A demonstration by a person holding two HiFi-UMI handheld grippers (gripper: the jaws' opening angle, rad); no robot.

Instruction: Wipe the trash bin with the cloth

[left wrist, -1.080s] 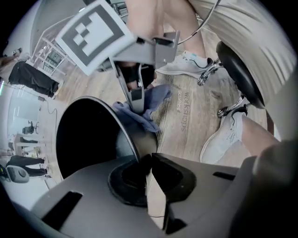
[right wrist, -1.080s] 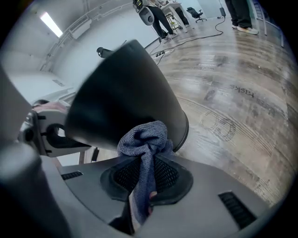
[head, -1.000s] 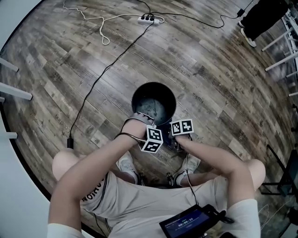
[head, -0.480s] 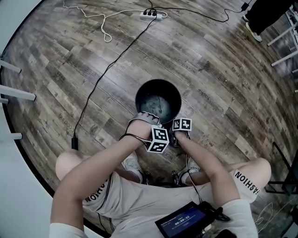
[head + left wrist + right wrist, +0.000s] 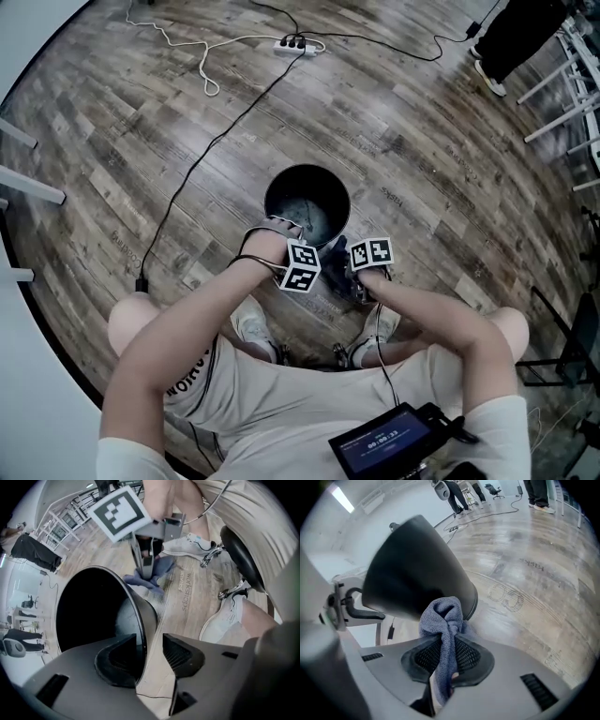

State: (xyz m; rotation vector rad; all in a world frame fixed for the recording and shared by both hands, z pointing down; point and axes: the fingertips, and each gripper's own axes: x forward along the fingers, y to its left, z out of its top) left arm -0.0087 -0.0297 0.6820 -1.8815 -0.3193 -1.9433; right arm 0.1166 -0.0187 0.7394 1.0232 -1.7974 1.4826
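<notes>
We see a round black trash bin [image 5: 412,569], smooth and faintly glossy; a blue-grey terry cloth [image 5: 443,616], soft and nubby; a wood-grain plank floor [image 5: 422,122] with a light sheen; the left gripper's [image 5: 149,641] matt grey plastic shell and ribbed black pads [image 5: 180,652].

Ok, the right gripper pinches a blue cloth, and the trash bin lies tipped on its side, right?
No: the trash bin stands upright on the floor, as the head view shows. The right gripper does pinch the blue cloth.
</notes>
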